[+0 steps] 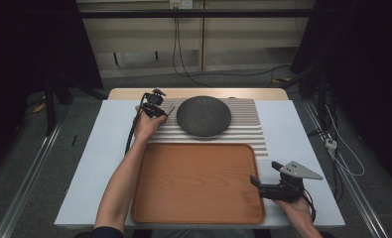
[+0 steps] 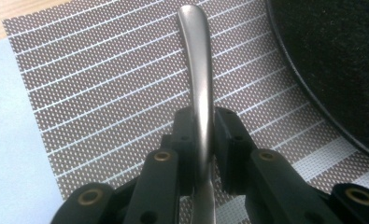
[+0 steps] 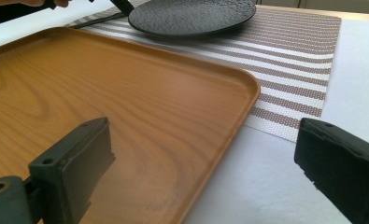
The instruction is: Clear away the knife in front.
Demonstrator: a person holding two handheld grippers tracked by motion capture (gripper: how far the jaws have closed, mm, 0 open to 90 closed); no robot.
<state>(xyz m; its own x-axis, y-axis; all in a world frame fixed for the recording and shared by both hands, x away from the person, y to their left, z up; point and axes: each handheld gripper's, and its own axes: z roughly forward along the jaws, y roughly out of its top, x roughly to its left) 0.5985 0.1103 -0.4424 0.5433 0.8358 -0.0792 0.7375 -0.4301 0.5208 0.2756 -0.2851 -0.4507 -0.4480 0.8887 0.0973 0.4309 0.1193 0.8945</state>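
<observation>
My left gripper (image 2: 203,126) is shut on the handle of a silver metal utensil (image 2: 198,60), which points away over a brown striped placemat (image 2: 102,93). In the high view that left gripper (image 1: 163,113) sits just left of a round dark plate (image 1: 204,115) resting on the placemat (image 1: 248,126). The utensil's working end is hidden behind the jaws. My right gripper (image 1: 266,173) stands open at the right rim of a wooden tray (image 1: 198,183). In the right gripper view the jaws of that gripper (image 3: 203,144) straddle the tray's rim (image 3: 247,88), with nothing between them.
A white cover (image 1: 109,148) lies over the table, with a strip of bare wood at the far edge. The dark plate (image 3: 191,16) lies beyond the tray. Cables hang at the back wall, and more trail on the floor at the right.
</observation>
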